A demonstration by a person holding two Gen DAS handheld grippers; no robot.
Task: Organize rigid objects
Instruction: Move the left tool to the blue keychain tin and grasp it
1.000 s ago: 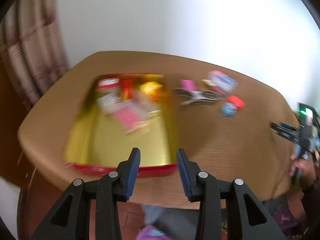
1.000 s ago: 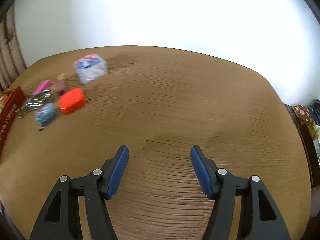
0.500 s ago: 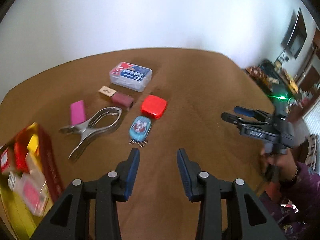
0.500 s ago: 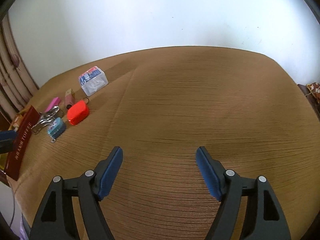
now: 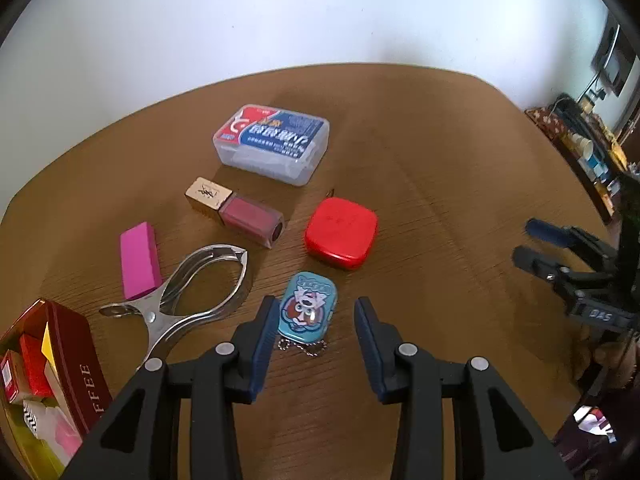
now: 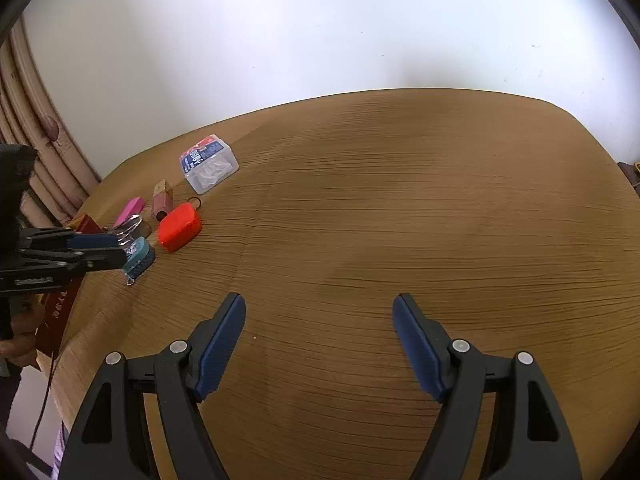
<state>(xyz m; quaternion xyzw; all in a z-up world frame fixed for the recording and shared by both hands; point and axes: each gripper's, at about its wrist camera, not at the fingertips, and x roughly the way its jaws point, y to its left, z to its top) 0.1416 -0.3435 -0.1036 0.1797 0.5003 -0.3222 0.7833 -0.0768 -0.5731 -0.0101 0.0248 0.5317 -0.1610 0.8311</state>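
A small blue cartoon tin [image 5: 307, 310] with a bead chain lies on the brown table, between the tips of my open left gripper [image 5: 316, 312]. Beyond it lie a red square case [image 5: 341, 232], a lip-gloss bottle [image 5: 236, 212], a clear floss-pick box [image 5: 273, 143], a pink block [image 5: 139, 259] and a metal clamp [image 5: 192, 300]. A red and gold tin box [image 5: 82, 364] holding several small items sits at the left edge. My right gripper [image 6: 319, 320] is open and empty over bare table, far right of the items. The right wrist view shows the left gripper [image 6: 120, 250] at the blue tin [image 6: 139, 258].
A white wall stands behind the table. A curtain [image 6: 44, 148] hangs at the left. A cluttered shelf [image 5: 592, 148] stands past the table's right side. The right gripper [image 5: 532, 244] also shows in the left wrist view at the right edge.
My left gripper swung right from the tin box to the loose items and closed in on the blue tin. The right gripper shifted slightly and stays open.
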